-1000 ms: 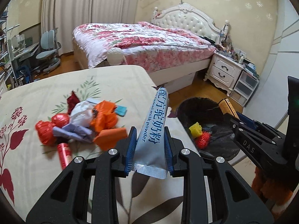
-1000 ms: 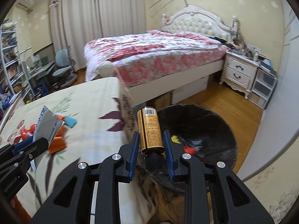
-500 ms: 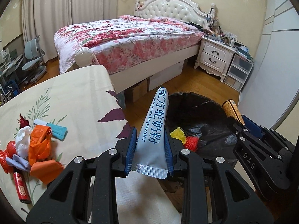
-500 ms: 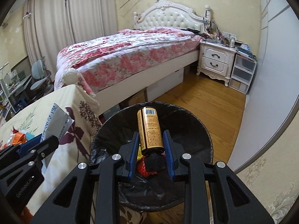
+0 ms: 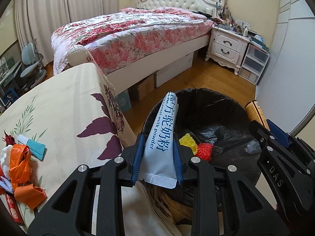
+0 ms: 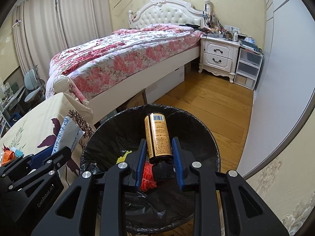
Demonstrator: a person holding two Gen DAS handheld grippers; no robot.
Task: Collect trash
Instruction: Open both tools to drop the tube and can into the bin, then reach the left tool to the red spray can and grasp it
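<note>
hovering over the bin point(image 6: 208, 145), the bottle point(image 6: 158, 137) is pinched by the right gripper point(image 6: 159, 158); the packet point(image 5: 160, 145), pinched by the left gripper point(image 5: 158, 164), seems just inside its rim. both are judged ready for release.

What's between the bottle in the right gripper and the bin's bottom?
Right wrist view: only air between the orange bottle and the bin; red and yellow trash below.

Glossy foil sachet point(image 5: 160, 151), glossy-labelled bottle point(image 6: 158, 137), crinkled shiny plastic bin liner point(image 6: 196, 129), smooth wood floor point(image 6: 216, 106)
</note>
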